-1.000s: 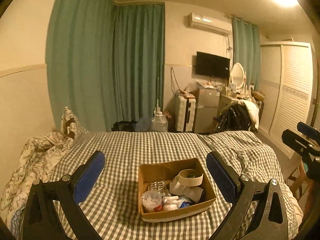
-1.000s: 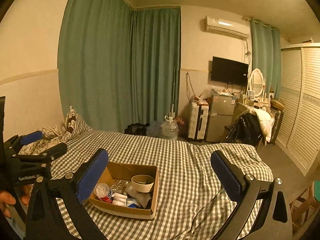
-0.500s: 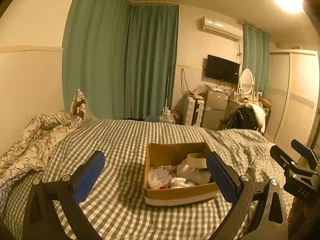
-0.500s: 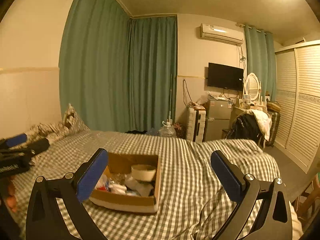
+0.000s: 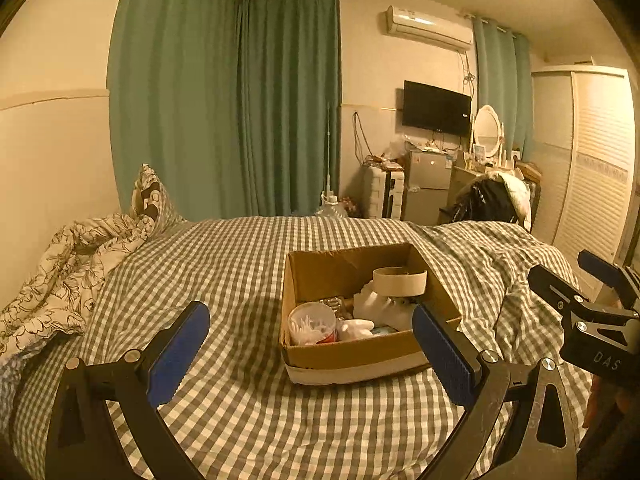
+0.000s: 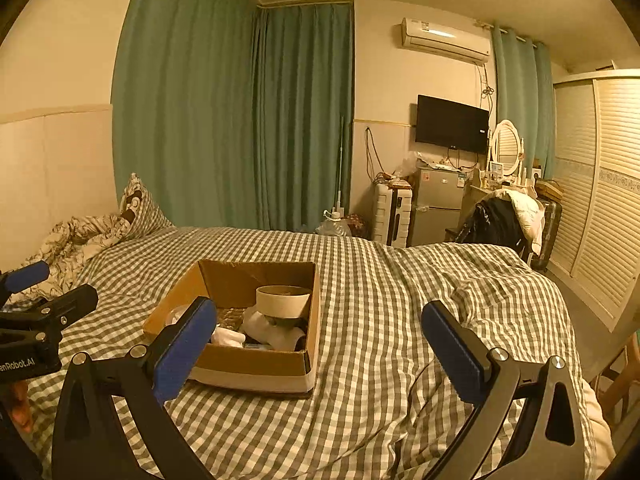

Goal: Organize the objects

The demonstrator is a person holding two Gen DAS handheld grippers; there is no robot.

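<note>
we see the cardboard box [image 5: 362, 354] sitting on the checked bedspread [image 5: 224, 256], ahead of both grippers and touching neither. from the left wrist cam the left gripper [image 5: 310, 350] is spread wide and holding nothing; the box sits toward its right finger, whose blue pad [image 5: 442, 362] overlaps the box's near right corner in view. from the right wrist cam the right gripper [image 6: 320, 354] is also wide open and empty, box [image 6: 256, 364] off to its left side, with the left pad [image 6: 184, 350] covering the box's near left corner. box is open-topped, brown, with a pale band of tape round the base. inside: a roll of beige tape [image 5: 400, 281] propped at the back right on crumpled white stuff [image 5: 380, 306], a round tub of cotton swabs [image 5: 313, 323] at front left, a small white item [image 5: 356, 327] beside it, and a foil blister pack [image 5: 334, 303] behind the tub. something blue at the front, too hidden to identify. each gripper shows at the edge of the other's cam: right one [image 5: 592, 292] at far right, left one [image 6: 44, 300] at far left. floral duvet [image 5: 68, 256] bunched at the left of the bed.
</note>
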